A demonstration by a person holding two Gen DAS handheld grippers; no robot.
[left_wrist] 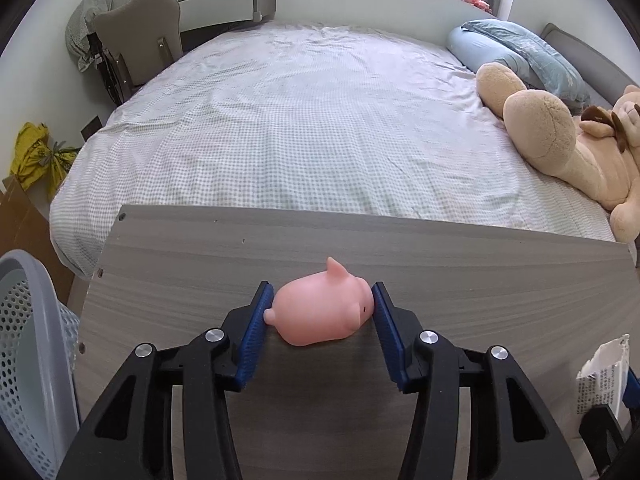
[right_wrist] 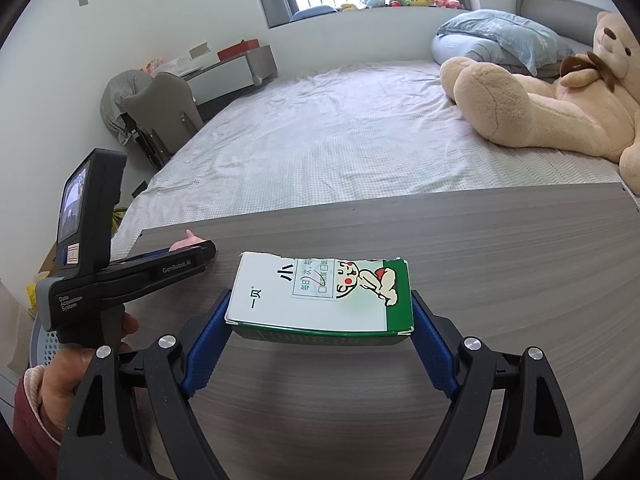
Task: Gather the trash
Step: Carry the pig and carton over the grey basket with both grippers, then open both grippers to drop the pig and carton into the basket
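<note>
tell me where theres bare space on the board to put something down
Free: the board beyond and right of the box, up to the bed-side edge, and the strip between box and pig. Crowded: the near-left side, where both grippers work beside the basket.

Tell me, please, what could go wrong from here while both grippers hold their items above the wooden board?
1. The left gripper pinches the round pink pig toy only at its ends; it could squirt out of the fingers.
2. The right gripper squeezes the torn carton by its sides; it may crush or slip.
3. The basket sits far left, below the board, so a drop could miss it.
</note>
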